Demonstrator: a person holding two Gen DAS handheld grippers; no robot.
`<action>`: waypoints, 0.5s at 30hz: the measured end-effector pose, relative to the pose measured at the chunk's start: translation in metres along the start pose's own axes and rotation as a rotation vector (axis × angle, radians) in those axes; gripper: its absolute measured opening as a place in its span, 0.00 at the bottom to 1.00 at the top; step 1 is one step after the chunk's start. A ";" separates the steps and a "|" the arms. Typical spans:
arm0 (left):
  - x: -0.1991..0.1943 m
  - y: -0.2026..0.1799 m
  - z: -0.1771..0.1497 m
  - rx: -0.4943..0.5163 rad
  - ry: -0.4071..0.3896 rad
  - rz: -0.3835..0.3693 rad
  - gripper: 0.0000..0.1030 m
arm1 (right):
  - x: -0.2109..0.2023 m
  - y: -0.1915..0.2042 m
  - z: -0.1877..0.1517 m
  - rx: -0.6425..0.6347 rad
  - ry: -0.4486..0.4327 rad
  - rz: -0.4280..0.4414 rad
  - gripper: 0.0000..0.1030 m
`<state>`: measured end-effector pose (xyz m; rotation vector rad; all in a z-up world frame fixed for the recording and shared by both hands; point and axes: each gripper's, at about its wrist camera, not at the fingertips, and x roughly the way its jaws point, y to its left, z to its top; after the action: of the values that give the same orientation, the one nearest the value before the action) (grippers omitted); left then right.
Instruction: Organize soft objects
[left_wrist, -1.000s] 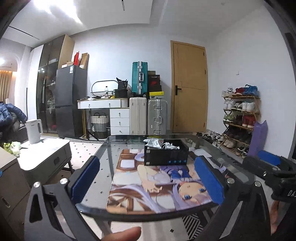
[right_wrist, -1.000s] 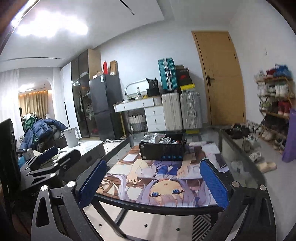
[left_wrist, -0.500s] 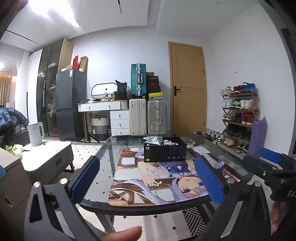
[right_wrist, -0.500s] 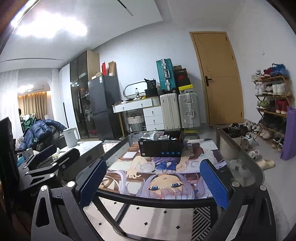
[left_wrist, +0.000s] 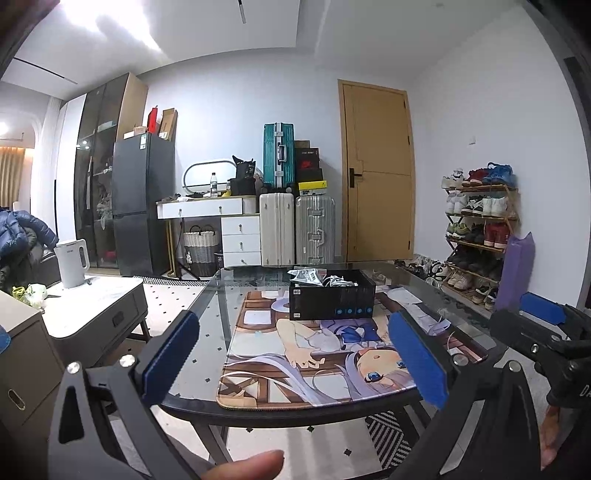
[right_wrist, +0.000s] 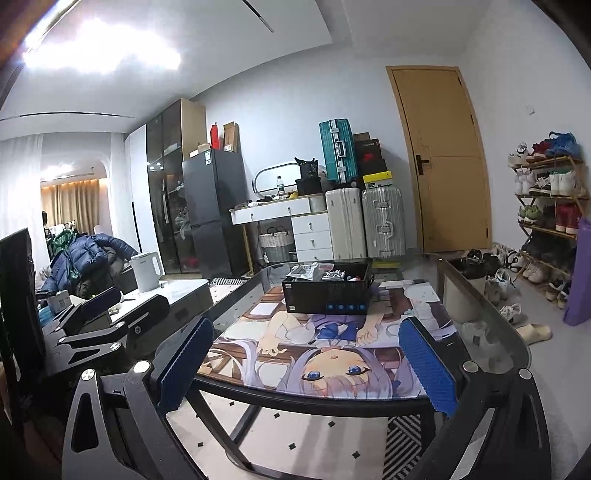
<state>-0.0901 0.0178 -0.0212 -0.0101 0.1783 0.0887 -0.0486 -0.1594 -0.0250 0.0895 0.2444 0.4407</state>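
Observation:
An open black box (left_wrist: 330, 304) stands at the far end of a printed cartoon mat (left_wrist: 314, 354) on the glass table (left_wrist: 218, 295). It holds a silvery packet (left_wrist: 306, 275) and white bundled items. My left gripper (left_wrist: 293, 356) hovers in front of the table's near edge, open and empty. The right gripper (right_wrist: 306, 365) is likewise open with nothing between its blue pads, short of the same mat (right_wrist: 332, 343) and box (right_wrist: 327, 295). Each gripper shows at the other view's edge: right gripper (left_wrist: 543, 325), left gripper (right_wrist: 99, 314).
A low white cabinet with a kettle (left_wrist: 72, 262) stands left of the table. A shoe rack (left_wrist: 476, 229) and a purple bag (left_wrist: 515, 273) line the right wall. Suitcases (left_wrist: 295, 232) and a door are behind. A fingertip (left_wrist: 251, 465) shows at the bottom.
Both grippers have drawn back from the table; the mat and box look smaller and farther, and the table's near edge now sits between the fingers. Both stayed open.

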 end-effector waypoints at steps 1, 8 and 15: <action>0.000 0.000 0.000 0.001 -0.001 0.000 1.00 | 0.000 0.000 0.000 0.002 -0.002 0.000 0.99; -0.001 -0.002 0.000 0.003 0.004 -0.001 1.00 | 0.000 -0.002 0.001 0.003 -0.002 0.001 0.99; -0.001 -0.002 0.001 0.005 0.012 -0.007 1.00 | 0.000 -0.002 0.001 0.018 -0.002 0.002 0.99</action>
<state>-0.0907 0.0153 -0.0197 -0.0060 0.1909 0.0812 -0.0476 -0.1614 -0.0248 0.1074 0.2463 0.4403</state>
